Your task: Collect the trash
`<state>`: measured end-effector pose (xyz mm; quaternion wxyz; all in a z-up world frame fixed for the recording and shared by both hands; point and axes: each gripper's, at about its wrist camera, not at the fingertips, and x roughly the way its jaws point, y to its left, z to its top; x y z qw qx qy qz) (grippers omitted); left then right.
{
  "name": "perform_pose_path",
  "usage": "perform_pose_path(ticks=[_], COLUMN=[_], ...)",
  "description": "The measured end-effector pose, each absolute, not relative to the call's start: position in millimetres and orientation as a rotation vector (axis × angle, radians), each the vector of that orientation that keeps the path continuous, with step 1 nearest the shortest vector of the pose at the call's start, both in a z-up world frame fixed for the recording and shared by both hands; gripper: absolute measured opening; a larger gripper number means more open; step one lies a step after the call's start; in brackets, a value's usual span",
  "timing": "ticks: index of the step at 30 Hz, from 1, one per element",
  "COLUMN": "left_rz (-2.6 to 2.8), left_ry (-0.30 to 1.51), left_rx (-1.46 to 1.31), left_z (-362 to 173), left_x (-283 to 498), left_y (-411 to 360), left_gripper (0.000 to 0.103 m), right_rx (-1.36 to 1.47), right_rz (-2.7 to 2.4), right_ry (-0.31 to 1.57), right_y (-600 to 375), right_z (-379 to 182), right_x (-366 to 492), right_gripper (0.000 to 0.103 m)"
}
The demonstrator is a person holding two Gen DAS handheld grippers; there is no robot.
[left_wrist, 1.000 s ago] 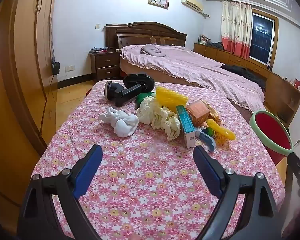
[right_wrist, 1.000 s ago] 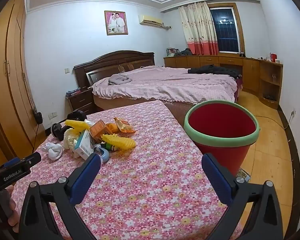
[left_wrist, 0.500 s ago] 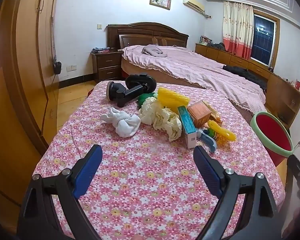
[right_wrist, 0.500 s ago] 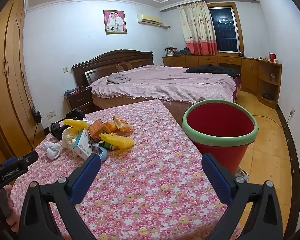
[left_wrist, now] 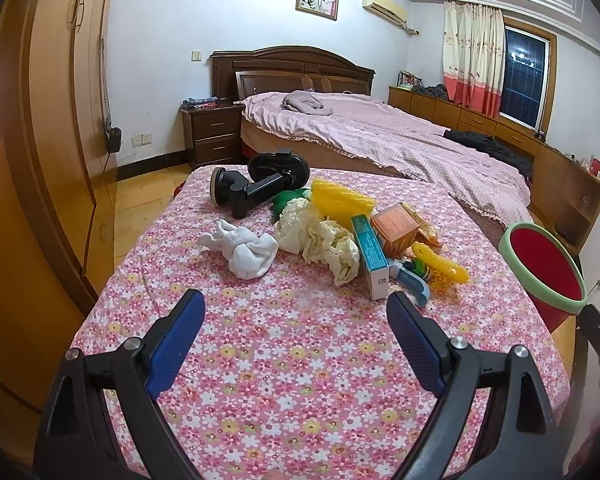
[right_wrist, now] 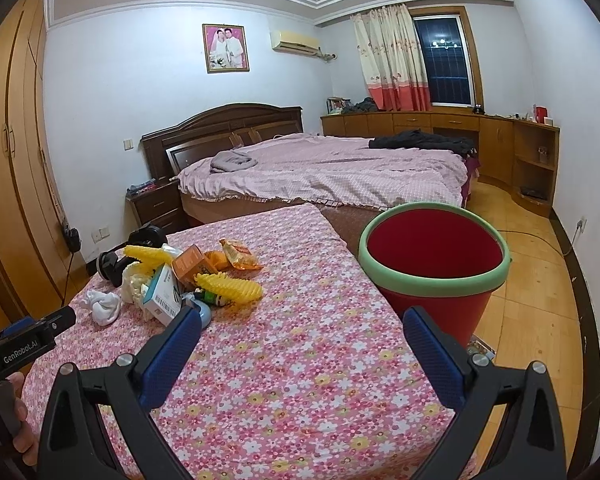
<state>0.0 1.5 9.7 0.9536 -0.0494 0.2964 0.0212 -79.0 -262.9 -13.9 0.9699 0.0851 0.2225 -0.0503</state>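
Both claws hang wide open and empty over the near end of the counter [left_wrist: 300, 380]: the left claw [left_wrist: 296, 308] at lower centre of its frame, the right claw [right_wrist: 300, 324] likewise in its own. Compared with a second ago, the pile sits a little closer and larger in the left view, so that claw has crept forward; the right view has swung slightly, leaving the bucket [right_wrist: 434, 276] nearer centre frame. Nothing on the cloth has shifted, so I judge this to be approach only, with no piece collected yet.

The trash lies in a cluster at mid-frame of the left view: crumpled paper [left_wrist: 324, 240], a teal box [left_wrist: 372, 256], an orange box [left_wrist: 394, 228], yellow wrap [left_wrist: 340, 200] and a second yellow piece [left_wrist: 440, 266]. A white sock [left_wrist: 244, 248] lies just left of it, a black holder [left_wrist: 256, 188] behind. The bucket stands off the counter's right edge, at right of frame, looking empty.
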Motion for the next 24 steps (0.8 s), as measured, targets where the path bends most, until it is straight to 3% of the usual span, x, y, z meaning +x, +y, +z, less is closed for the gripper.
perform_pose_path(ticks=[24], left_rz=[0.042], left_ry=[0.591], left_rx=[-0.107], left_z=[15.0], left_x=[2.0], left_y=[-1.3], left_gripper=[0.092], right_rx=[0.178], right_rz=[-0.114], right_ry=[0.441], right_y=[-267.2], right_z=[-9.7], right_x=[-81.1], right_gripper=[0.103])
